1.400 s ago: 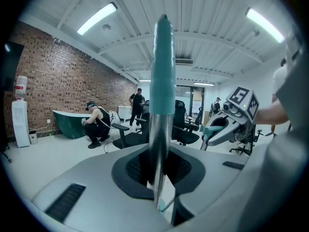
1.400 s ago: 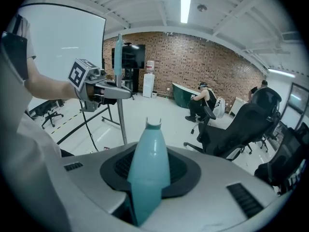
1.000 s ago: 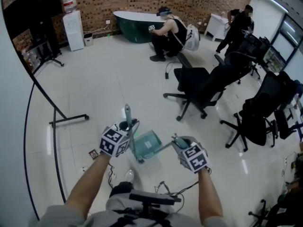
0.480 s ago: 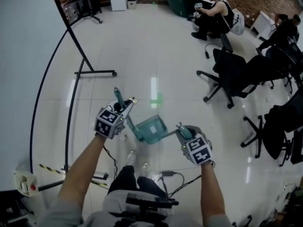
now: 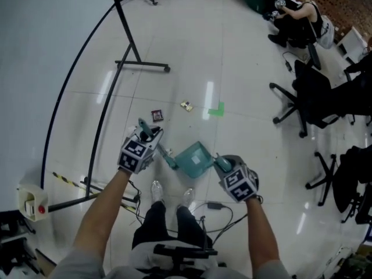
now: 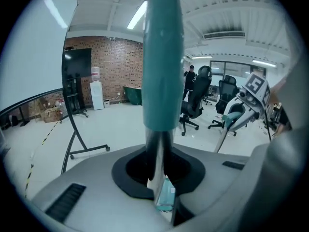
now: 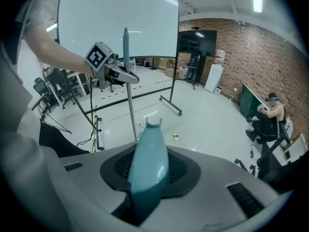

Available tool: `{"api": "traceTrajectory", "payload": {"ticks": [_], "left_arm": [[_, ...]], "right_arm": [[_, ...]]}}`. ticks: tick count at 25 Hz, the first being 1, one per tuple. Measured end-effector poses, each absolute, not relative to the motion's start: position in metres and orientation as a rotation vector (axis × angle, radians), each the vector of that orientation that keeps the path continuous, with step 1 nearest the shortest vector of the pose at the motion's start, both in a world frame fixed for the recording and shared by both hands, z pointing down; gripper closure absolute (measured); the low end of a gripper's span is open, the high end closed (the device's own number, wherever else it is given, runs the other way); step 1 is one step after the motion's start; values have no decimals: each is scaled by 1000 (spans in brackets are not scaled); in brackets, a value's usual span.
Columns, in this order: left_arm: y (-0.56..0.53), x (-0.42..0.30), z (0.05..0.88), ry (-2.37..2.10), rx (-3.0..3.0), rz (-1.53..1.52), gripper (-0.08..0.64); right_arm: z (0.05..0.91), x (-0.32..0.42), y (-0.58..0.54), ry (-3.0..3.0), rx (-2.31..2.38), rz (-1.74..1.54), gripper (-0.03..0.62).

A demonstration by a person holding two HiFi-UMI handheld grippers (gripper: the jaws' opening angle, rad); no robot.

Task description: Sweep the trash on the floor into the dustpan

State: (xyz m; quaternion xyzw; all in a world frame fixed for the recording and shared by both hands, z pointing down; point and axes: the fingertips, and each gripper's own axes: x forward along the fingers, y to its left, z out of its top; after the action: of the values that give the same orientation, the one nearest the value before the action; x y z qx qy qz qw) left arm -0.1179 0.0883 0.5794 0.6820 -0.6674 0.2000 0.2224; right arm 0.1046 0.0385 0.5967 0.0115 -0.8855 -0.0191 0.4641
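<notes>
My left gripper (image 5: pixel 150 139) is shut on a broom (image 5: pixel 163 154); its teal grip (image 6: pixel 163 57) and metal pole (image 6: pixel 157 168) rise between the jaws. The broom's lower end reaches the floor beside a teal dustpan (image 5: pixel 195 159) in front of the person's feet. On the dustpan's teal handle (image 7: pixel 147 170) my right gripper (image 5: pixel 221 164) is shut, and that gripper (image 6: pixel 253 88) also shows in the left gripper view. Two small pieces of trash (image 5: pixel 157 115) (image 5: pixel 186 106) lie on the white floor beyond the broom. One piece of trash (image 7: pixel 175 137) shows past the handle.
A whiteboard stand with black legs (image 5: pixel 142 65) stands to the left. Black office chairs (image 5: pixel 314 95) fill the right side, and a person (image 5: pixel 296 16) crouches at the far right. A green tape mark (image 5: pixel 217 110) and cables (image 5: pixel 209 205) lie on the floor.
Both grippers have come down toward the floor with the broom and dustpan. The head view has tilted down and swung, so the whiteboard stand and two trash pieces are now in front.
</notes>
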Motion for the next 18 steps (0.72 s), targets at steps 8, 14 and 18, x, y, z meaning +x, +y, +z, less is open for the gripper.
{"api": "traceTrajectory", "payload": {"ticks": [8,14,18], "left_arm": [[130,-153,636,-1791,1871,597,518],[122,-141,686,-1717,1917,593,517],[113,-121,703,-1674,1965,550,517]], "right_arm": [[643,66,81,-2121,-140,-154,488],[641,51,85,-2125,-165,-189,488],[640,52,91,-2130,-162,-182,488]]}}
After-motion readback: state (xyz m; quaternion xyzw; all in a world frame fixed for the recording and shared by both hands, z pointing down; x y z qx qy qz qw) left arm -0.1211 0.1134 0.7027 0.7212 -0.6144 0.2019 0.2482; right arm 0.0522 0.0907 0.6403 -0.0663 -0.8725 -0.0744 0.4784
